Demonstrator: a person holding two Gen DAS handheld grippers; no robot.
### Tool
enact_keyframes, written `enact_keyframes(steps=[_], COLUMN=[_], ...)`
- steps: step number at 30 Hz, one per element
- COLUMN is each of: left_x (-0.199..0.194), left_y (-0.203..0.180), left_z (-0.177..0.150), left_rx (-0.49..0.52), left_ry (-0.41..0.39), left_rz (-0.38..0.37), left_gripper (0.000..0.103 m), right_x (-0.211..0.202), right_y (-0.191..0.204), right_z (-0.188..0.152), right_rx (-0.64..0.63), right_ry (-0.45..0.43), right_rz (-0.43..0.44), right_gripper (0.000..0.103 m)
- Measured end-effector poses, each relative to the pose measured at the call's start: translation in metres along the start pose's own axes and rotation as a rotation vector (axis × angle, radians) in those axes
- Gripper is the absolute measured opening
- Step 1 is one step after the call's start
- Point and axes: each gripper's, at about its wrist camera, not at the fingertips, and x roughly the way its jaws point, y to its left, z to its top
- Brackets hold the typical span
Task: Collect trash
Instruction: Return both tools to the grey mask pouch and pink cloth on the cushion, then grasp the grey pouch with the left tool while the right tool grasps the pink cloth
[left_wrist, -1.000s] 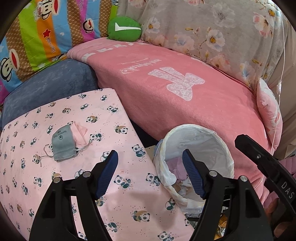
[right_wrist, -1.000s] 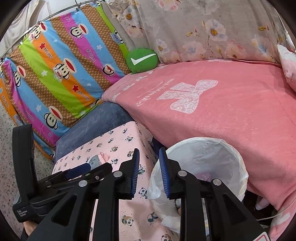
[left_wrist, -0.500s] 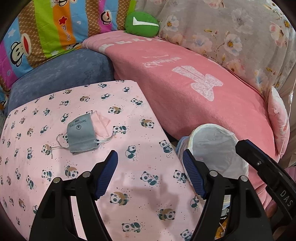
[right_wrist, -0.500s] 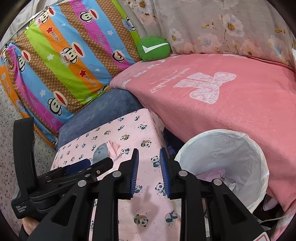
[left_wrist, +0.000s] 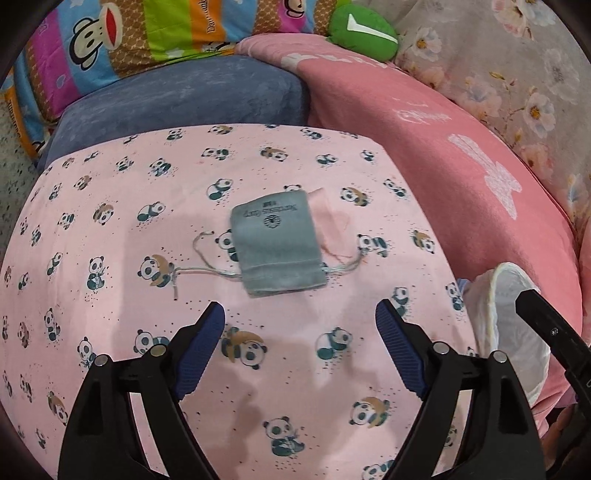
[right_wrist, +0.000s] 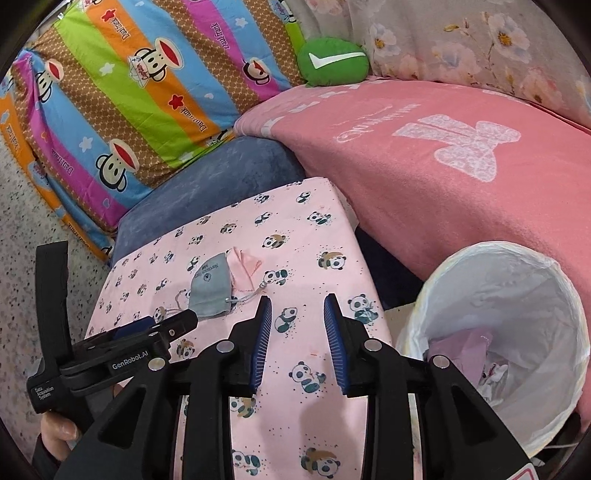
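Note:
A grey drawstring pouch (left_wrist: 277, 243) (right_wrist: 210, 287) lies flat on the pink panda-print table cover (left_wrist: 110, 229) (right_wrist: 306, 225), partly over a pink scrap (left_wrist: 330, 225) (right_wrist: 244, 266). My left gripper (left_wrist: 300, 317) hovers just short of the pouch, its jaws opening wide with nothing between them. My right gripper (right_wrist: 297, 314) is over the cover to the right of the pouch, jaws opening, nothing between them. A white-lined trash bin (right_wrist: 498, 332) (left_wrist: 506, 332) stands right of the table with crumpled paper inside.
A pink blanket (right_wrist: 461, 177) covers the sofa behind the bin. A blue cushion (left_wrist: 177, 99), a striped monkey-print pillow (right_wrist: 122, 96) and a green round cushion (right_wrist: 332, 61) lie beyond the table. A hand (right_wrist: 55, 432) grips the left tool's handle.
Both grippers swung left from the bin towards the pouch and dropped lower. The pouch now sits centred ahead of the left gripper. Both pairs of jaws stand wider.

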Motion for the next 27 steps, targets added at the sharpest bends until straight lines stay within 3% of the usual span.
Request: enact_keyframes(steps=[6,13,15,19,21,24,27], left_x=[0.021,0.041,0.048,0.055,0.055,0.053,0.048], left_y=[0.029,0.036,0.034,0.028,0.026,0.033,0.039], left_z=[0.006,0.016,0.017,0.020,0.021,0.023,0.029], left_rx=[-0.038,-0.017,-0.006,0.031,0.051,0.038,0.028], left_ry=[0.033,0.059,0.074,0.075,0.070,0.069,0.052], left_rz=[0.005,-0.022,-0.036,-0.019,-0.014,-0.038,-0.045], left_gripper=[0.080,0.076,0.065,0.053,0.033,0.015,0.012], right_x=[0.049,0.090,0.101,0.115,0.124,0.132,0.143], right_y=[0.027,0.049,0.053,0.056,0.057,0.058,0.061], right_z=[0.001,0.005,0.008,0.010,0.013,0.016,0.020], right_rx=[-0.031,-0.043,-0.044,-0.046,-0.045,-0.043,-0.048], right_ry=[0.058,0.105,0.112,0.121,0.127,0.135,0.144], right_rz=[0.020,0.026,0.024,0.017,0.013,0.015,0.019], right_gripper=[0.031,0.032,0.032,0.032,0.032,0.032,0.032])
